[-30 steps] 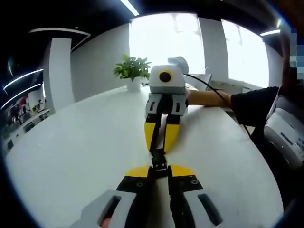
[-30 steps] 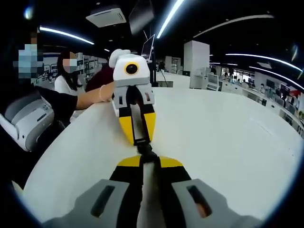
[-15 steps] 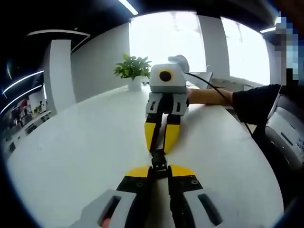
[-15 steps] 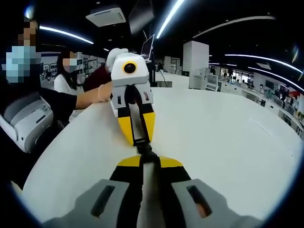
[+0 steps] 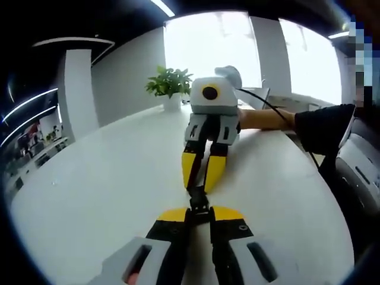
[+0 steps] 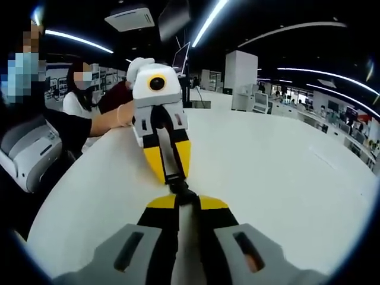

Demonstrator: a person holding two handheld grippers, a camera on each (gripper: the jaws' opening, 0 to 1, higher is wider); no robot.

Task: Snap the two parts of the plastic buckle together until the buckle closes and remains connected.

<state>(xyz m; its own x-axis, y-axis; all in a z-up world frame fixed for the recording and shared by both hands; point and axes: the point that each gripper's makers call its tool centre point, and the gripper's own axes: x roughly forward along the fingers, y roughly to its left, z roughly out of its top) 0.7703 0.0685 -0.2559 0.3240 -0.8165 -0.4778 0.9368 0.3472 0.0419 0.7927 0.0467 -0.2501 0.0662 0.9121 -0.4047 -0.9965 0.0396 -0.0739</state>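
Buckle [image 5: 199,200] mostly hidden between both grippers' clenched fingers, left gripper [image 5: 199,211] and right gripper [image 6: 179,200], join unclear.

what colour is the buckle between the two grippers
Black; the buckle shows best in the right gripper view, above the white table.

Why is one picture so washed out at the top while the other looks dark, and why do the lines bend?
Left gripper view: bright windows behind the potted plant blow out to white. Right gripper view: it faces a dim room lit by ceiling light strips. In both, the fisheye lens curves the white table edge and the strips.
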